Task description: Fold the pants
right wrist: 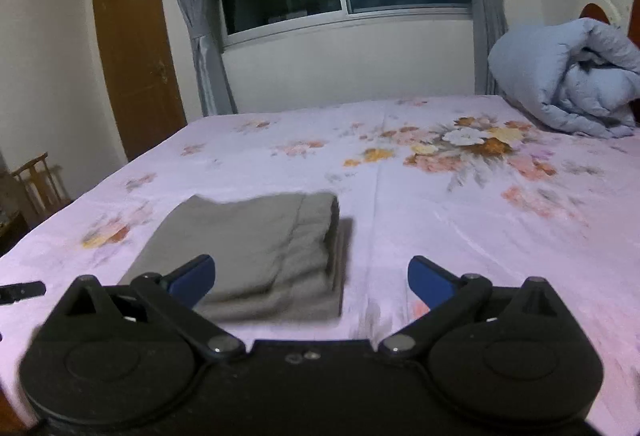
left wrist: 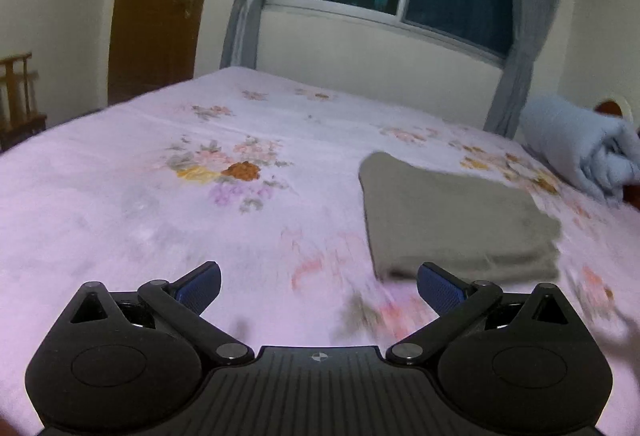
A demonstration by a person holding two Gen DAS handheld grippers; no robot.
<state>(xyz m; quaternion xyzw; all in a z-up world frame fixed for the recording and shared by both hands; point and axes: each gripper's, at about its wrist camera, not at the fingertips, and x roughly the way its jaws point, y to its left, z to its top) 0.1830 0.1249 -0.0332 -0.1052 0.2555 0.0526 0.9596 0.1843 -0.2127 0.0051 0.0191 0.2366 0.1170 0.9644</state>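
The pants [left wrist: 456, 220] lie folded into a compact grey-olive rectangle on the bed [left wrist: 160, 196], flat on its pink floral sheet. From the left wrist camera the bundle sits at about 2 o'clock of the left gripper [left wrist: 319, 286], its long axis running from the near edge away toward 11 o'clock, with the far end rounded. From the right wrist camera the same pants [right wrist: 256, 252] sit at about 11 o'clock of the right gripper [right wrist: 311, 282], the long axis leading away toward 1 o'clock; a thick stack of folded layers shows along the right edge.

Both grippers hover above the sheet with jaws spread wide and nothing between them. The left gripper's right blue pad overlaps the near corner of the pants in its view; whether it touches the cloth cannot be told. The right gripper's left blue pad likewise overlaps the near edge.

A light blue rolled duvet [right wrist: 568, 80] rests at the head of the bed, at 2 o'clock, well apart from the pants.
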